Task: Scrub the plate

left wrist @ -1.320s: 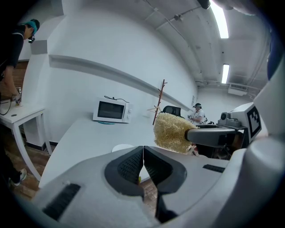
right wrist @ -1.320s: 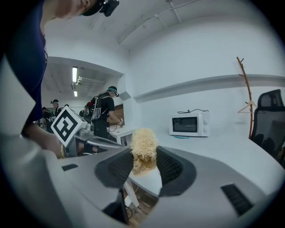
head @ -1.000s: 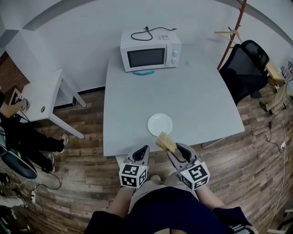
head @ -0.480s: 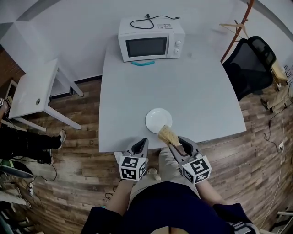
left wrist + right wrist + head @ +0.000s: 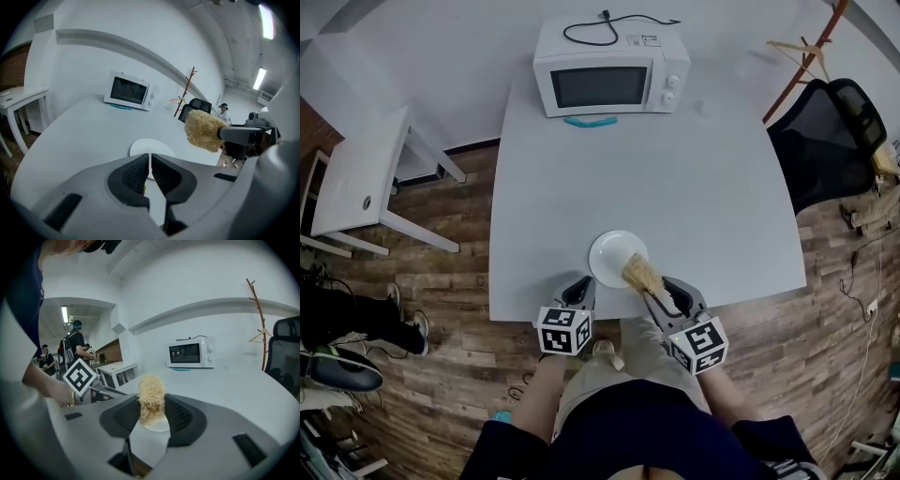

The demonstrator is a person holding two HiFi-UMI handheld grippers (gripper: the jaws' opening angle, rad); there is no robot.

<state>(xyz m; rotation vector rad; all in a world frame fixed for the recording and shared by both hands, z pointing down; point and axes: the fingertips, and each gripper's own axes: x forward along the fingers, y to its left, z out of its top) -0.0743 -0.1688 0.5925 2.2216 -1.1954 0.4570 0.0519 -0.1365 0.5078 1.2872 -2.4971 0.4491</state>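
Presently, tan scrubber (image 5: 641, 274) at plate (image 5: 609, 251) edge.

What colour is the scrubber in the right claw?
Pale straw-yellow; the scrubber shows best in the right gripper view.

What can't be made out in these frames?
- Lower right edge of plate: head view, the scrubber in the right gripper covers it; contact unclear.
- Most of plate, right gripper view: behind scrubber and jaws.
- Dirt on plate: too small, every view.
- Controls on microwave: too small, head view.
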